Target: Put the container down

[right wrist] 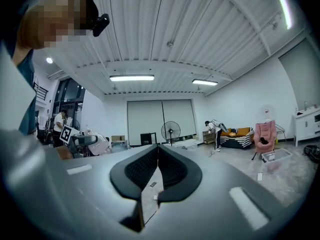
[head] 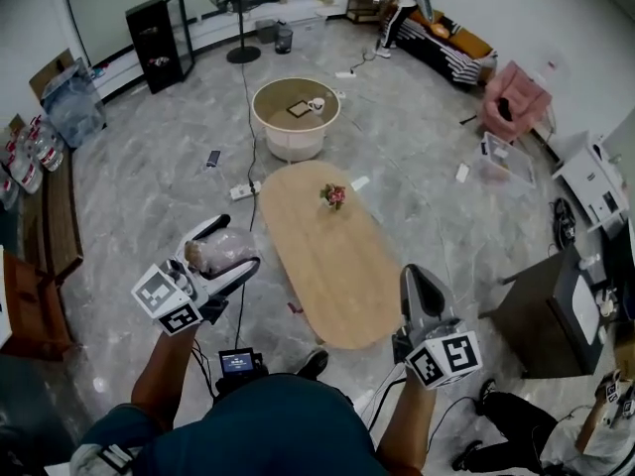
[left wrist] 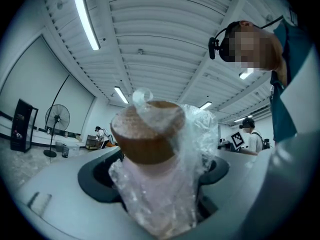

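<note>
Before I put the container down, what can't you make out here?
Container contents: left gripper view, crinkled wrap and brown lid cover them.
Container base: same view, sunk between the left gripper's jaws.
Small thing on the table: head view, too small to name.

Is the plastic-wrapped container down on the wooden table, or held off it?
Held off it. The left hand-held gripper has its jaws shut on the container, in the air over the floor beside the table.

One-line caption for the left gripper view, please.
Left hand-held gripper shut on a plastic-wrapped container with a brown lid, ceiling lights behind.
</note>
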Motion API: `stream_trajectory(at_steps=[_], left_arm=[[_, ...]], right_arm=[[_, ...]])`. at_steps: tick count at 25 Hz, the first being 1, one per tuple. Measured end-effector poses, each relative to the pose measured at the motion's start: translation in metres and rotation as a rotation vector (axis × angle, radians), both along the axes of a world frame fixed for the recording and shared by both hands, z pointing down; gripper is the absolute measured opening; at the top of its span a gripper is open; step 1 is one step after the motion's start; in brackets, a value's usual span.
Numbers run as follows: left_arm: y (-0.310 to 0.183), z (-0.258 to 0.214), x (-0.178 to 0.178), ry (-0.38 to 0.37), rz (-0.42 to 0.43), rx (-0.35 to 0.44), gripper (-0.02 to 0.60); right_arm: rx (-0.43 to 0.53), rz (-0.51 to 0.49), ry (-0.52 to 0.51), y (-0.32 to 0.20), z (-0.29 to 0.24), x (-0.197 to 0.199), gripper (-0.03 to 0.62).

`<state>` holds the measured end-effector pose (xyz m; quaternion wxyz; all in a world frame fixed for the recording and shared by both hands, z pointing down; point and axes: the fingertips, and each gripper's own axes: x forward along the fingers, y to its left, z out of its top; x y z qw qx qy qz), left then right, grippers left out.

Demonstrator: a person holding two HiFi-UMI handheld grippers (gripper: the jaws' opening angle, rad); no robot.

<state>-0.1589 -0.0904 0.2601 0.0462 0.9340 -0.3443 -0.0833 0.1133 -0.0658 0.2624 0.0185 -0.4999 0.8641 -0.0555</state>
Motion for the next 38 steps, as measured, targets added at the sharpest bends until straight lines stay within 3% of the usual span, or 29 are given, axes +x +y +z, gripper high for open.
stream_trajectory(at_steps=[7,13,29,38], left_arm=[[-0.016,0.001,0.037,0.011,-0.053,-0.011,0.400],[-0.022,0.000,0.074,0.002,-0.054,-0.015,0.400],[-0.078,0.033,0.167,0.033,0.104,-0.097,0.400],[-0.145,0.066,0.185,0.047,0.179,-0.157,0.400]], right_arm=[[0.011,-0.071,-0.027,-0.035,0.005,0.032,0.011],[0.018,-0.068,-0.063,-0.042,0.011,0.069,0.011],[-0.016,0.118,-0.104,-0.032,0.042,0.162,0.011],[-0.080,0.182,-0.091,-0.069,0.064,0.166,0.009]])
